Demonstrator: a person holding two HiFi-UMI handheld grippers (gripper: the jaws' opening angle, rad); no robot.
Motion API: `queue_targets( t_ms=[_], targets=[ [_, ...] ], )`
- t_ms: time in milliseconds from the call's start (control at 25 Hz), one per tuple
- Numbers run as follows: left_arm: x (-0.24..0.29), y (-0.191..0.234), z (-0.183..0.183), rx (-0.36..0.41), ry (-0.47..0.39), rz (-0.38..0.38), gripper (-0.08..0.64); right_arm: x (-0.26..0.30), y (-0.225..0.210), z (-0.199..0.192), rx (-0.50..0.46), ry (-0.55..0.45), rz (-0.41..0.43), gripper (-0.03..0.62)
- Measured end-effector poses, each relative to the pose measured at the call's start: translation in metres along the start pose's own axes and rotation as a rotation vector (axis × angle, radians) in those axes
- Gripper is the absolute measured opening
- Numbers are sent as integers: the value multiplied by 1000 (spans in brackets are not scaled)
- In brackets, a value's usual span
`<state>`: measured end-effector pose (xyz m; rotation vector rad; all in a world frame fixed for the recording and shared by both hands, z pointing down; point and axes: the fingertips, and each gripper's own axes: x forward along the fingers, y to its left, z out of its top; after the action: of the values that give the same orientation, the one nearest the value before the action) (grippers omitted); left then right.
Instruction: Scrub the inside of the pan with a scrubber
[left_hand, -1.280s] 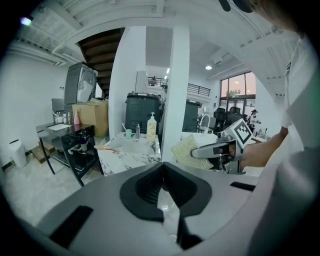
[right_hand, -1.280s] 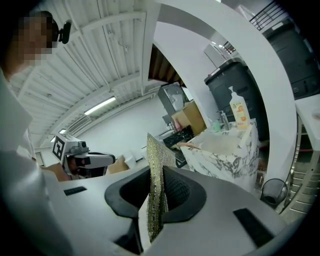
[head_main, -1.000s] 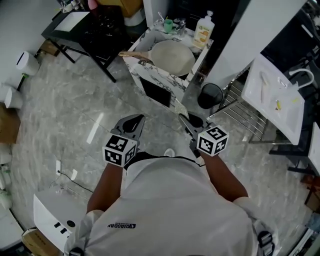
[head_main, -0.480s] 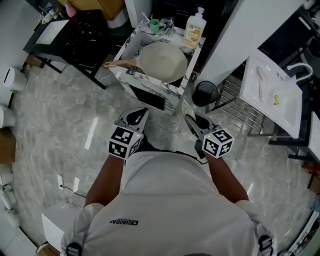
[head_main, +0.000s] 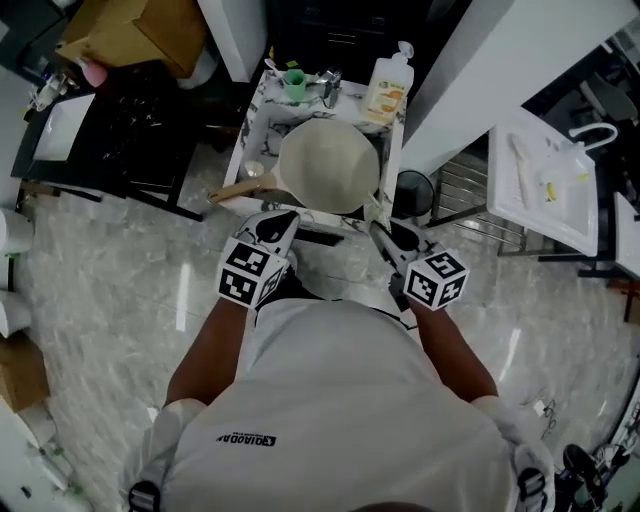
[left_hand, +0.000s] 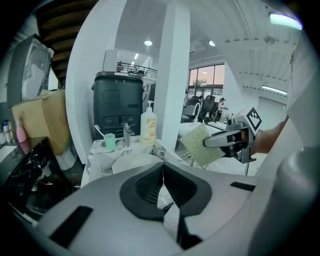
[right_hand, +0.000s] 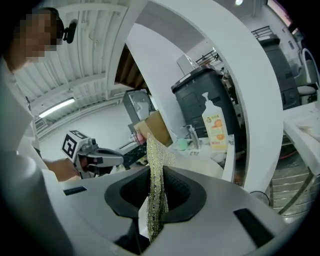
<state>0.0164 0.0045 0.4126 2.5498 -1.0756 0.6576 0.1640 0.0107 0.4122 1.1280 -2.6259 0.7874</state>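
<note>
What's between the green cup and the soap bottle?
A small metal tap stands between the green cup and the soap bottle, seen in the head view.

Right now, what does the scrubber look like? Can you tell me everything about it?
The scrubber is a thin, flat, roughly square pad of shiny woven mesh, pale yellow-green. The right gripper is shut on it, so it stands upright on edge between the dark ribbed pads, with much of it sticking out past the jaws. The left gripper view shows its flat face, tilted. Only the pads touch it; it hangs in the air, not yet on the pan.
</note>
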Motion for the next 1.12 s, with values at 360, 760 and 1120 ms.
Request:
queue_targets(
  t_ms=[360, 760, 1120],
  targets=[
    [34, 111, 23, 129, 17, -120, 15, 100, 0, 40, 63, -57, -127, 75],
    [55, 146, -30, 226, 194, -260, 17, 142, -3, 41, 88, -61, -240, 75],
    [76, 155, -85, 316, 355, -277, 99, 167, -14, 35, 95, -20, -236, 75]
  ],
)
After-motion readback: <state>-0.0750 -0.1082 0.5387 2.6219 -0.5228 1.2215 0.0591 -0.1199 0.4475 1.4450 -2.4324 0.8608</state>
